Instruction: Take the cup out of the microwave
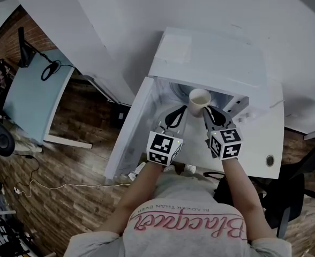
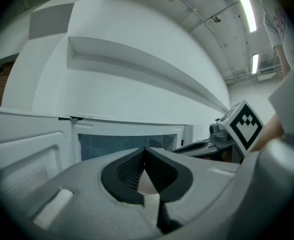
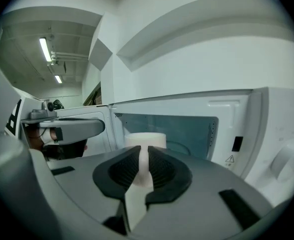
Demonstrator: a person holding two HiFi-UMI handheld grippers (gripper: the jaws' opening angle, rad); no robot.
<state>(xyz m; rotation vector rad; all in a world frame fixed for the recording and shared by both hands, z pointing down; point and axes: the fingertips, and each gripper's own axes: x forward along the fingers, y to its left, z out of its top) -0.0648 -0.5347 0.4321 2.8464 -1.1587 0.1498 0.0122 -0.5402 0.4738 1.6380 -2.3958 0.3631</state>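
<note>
The right gripper [image 3: 143, 151] has its jaws pinched on a thin white part of the cup [image 3: 146, 139], seemingly its handle, and the cup body sits just past the tips at the mouth of the microwave [image 3: 247, 129]. The left gripper [image 2: 145, 154] has its jaws pressed together on nothing, toward the microwave's open door [image 1: 130, 127]. To do this well, I judge the cup should come straight back and level out of the microwave, held firmly so it cannot swing.
</note>
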